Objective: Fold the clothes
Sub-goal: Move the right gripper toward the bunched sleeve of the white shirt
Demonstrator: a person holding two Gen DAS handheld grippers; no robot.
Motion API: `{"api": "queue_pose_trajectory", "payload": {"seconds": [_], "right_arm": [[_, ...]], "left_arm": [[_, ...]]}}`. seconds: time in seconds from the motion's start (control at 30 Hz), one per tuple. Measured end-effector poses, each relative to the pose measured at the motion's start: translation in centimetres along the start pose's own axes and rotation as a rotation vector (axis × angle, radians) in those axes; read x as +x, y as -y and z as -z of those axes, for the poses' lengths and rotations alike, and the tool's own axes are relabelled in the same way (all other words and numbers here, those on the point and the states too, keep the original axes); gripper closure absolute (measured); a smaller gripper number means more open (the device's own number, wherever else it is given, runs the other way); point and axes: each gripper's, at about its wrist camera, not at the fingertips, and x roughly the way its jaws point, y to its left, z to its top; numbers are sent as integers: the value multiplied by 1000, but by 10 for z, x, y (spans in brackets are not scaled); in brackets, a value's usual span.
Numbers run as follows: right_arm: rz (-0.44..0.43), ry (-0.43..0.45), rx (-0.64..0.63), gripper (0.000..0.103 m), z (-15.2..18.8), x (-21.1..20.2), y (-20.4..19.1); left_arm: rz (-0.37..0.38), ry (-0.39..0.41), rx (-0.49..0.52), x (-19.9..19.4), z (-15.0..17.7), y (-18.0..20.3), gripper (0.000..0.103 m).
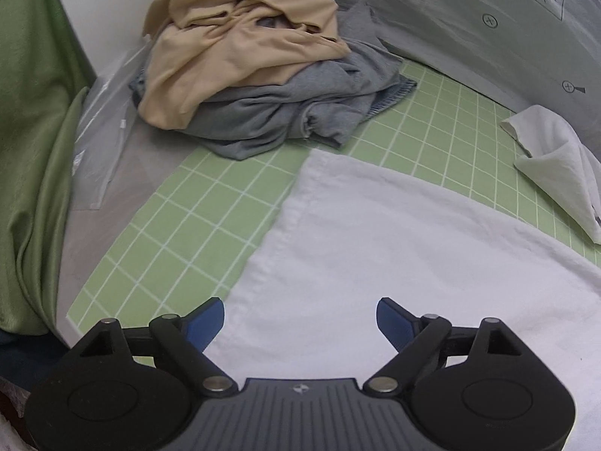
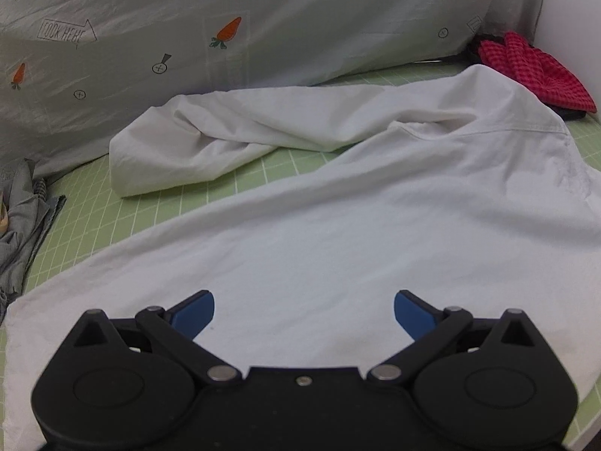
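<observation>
A white shirt [image 1: 394,248] lies spread on the green grid mat [image 1: 180,225]. My left gripper [image 1: 300,319] is open and empty, hovering over the shirt's left hem edge. In the right wrist view the shirt's body [image 2: 357,233] fills the foreground, and one sleeve [image 2: 225,139] lies crumpled toward the back left. My right gripper [image 2: 304,312] is open and empty above the shirt's body. A sleeve end [image 1: 556,161] shows at the right of the left wrist view.
A pile with a beige garment [image 1: 240,45] on a grey one [image 1: 285,112] sits at the mat's back left, also at the left edge [image 2: 22,225]. A red checked cloth [image 2: 533,71] lies back right. A printed grey sheet [image 2: 225,37] backs the mat. Green fabric [image 1: 33,150] hangs left.
</observation>
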Motion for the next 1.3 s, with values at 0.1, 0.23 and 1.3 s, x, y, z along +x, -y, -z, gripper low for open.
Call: {"api": "queue_pose_trajectory", "payload": {"seconds": [0.1, 0.23, 1.3], "right_arm": [[-2, 16, -6, 0, -18, 15, -11], [-19, 6, -19, 0, -44, 48, -33], [-70, -20, -451, 51, -112, 204, -233]], "left_arm": [[-5, -11, 31, 11, -13, 14, 14], [-1, -29, 33, 34, -36, 28, 14], [42, -243, 68, 130, -91, 24, 0]]}}
